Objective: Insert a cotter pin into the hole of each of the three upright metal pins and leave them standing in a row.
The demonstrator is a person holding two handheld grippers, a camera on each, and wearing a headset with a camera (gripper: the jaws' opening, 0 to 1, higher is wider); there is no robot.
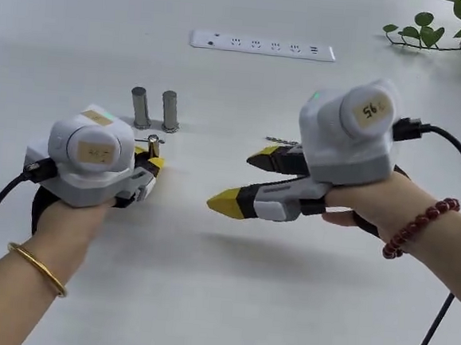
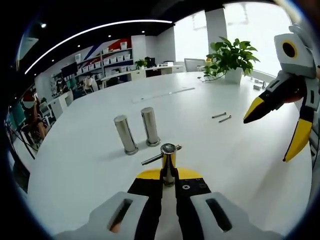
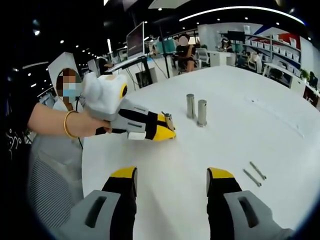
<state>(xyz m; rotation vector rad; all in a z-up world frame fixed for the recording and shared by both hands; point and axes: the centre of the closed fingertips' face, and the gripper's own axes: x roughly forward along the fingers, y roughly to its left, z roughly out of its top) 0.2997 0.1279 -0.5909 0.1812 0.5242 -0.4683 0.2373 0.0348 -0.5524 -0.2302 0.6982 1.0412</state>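
While the left tongs (image 1: 153,164) are shut on the lower part of one pin (image 2: 168,159), a cotter (image 2: 151,159) lies crosswise through the hole near its top, so this pin looks done (judging from the left gripper view). Whether its foot touches the surface (image 1: 204,298) I cannot tell. A second pin (image 2: 125,134) and a third pin (image 2: 149,126) stand upright just beside each other, on the far-edge side of the held one, with no cotter showing in either. The right tongs (image 1: 231,182) hang over the surface toward its right edge, jaws wide apart and holding nothing. The spare cotters (image 3: 251,177) lie flat near them, well apart from the pins.

Several things could go wrong from here. If the held pin is let go while tilted or off the surface, it will likely topple, and it stands near enough to the other two to knock them over. The cotter seems merely to rest in its hole (nothing locks it), so tipping the pin could let it slide out. The spare cotters are thin and lie flat, so the right tongs may skid over them or pinch one askew, which would spoil the aim at so small a hole.
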